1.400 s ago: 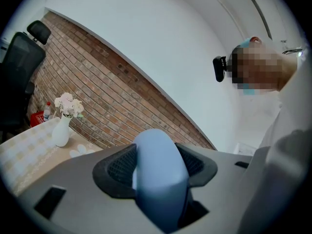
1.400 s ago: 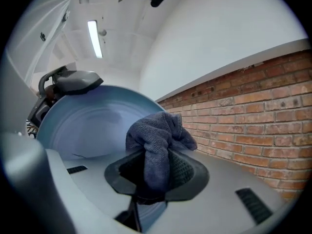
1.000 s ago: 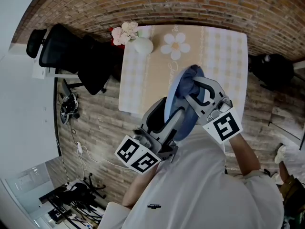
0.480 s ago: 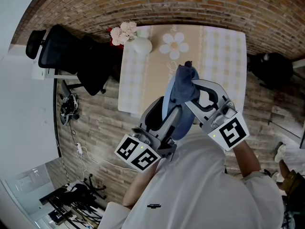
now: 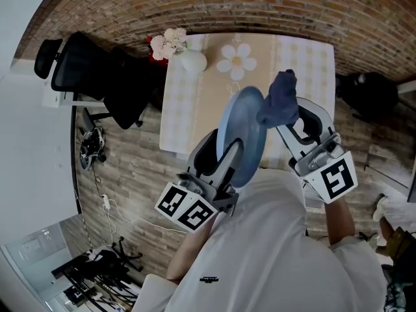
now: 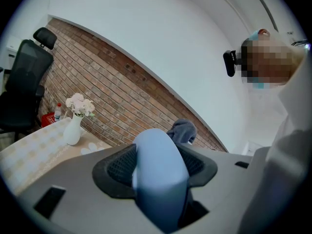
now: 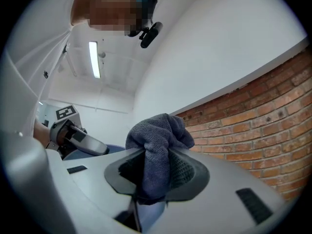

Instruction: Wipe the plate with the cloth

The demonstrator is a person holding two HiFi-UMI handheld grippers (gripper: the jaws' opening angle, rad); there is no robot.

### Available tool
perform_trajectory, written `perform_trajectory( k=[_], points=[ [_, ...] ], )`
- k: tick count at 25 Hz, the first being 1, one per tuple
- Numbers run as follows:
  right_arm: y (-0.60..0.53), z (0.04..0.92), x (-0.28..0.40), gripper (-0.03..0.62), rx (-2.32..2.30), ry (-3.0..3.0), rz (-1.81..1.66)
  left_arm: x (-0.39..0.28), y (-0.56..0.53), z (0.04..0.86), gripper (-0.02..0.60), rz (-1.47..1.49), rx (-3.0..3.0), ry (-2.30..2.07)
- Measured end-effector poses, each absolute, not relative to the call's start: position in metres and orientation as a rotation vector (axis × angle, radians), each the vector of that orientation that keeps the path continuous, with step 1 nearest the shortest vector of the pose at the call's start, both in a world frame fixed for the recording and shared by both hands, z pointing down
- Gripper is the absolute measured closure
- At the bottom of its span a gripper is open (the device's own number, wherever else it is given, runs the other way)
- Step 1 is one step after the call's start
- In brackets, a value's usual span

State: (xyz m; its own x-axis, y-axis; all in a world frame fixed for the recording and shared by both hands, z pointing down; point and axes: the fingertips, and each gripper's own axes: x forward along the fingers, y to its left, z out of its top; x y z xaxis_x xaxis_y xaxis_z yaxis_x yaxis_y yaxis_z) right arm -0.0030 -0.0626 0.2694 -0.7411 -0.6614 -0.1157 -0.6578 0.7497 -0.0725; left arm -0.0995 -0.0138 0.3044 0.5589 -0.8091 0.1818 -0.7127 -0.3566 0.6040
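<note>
While the left hand-held gripper (image 6: 155,165) clamps the plate (image 5: 240,132) by its lower rim, the plate stands on edge in the air over the near edge of the table (image 5: 195,103), touching nothing below it. That upright hold makes sense: one broad face is turned toward the right side, open to a wipe, and the jaws grip only a short stretch of rim.

Over on the right, the right hand-held gripper (image 7: 155,172) is clenched on the cloth (image 5: 281,99). A dark bunch of it bulges out past the jaw tips, so soft fabric leads the way rather than hard plastic. From the head view the bunch sits at the plate's upper right rim, just beside it — whether it actually presses on the surface I cannot tell from here.

The two grippers face each other across the plate, one steadying, one ready to rub. My read is that the wiping is under way or about to resume, with the cloth needing to come in against the face and sweep across it. The risk is plain — push too hard and the plate could pivot or slip in that narrow rim grip.

Back on the table's far left corner, a white vase (image 5: 194,61) of flowers stands well apart from the action.
</note>
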Motion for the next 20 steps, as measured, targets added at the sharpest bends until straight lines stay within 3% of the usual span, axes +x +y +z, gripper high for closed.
perform_trajectory(
  k=[7,20],
  points=[
    [-0.068,0.309,0.041,0.468,-1.309,2.855,-0.042,-0.109,-0.013,0.304,0.333,-0.143,2.202,-1.315],
    [-0.059,0.383,0.061,0.468,-1.584,2.919,-0.224,-0.114,-0.007,0.302,0.333,-0.117,2.216,-1.372]
  ],
)
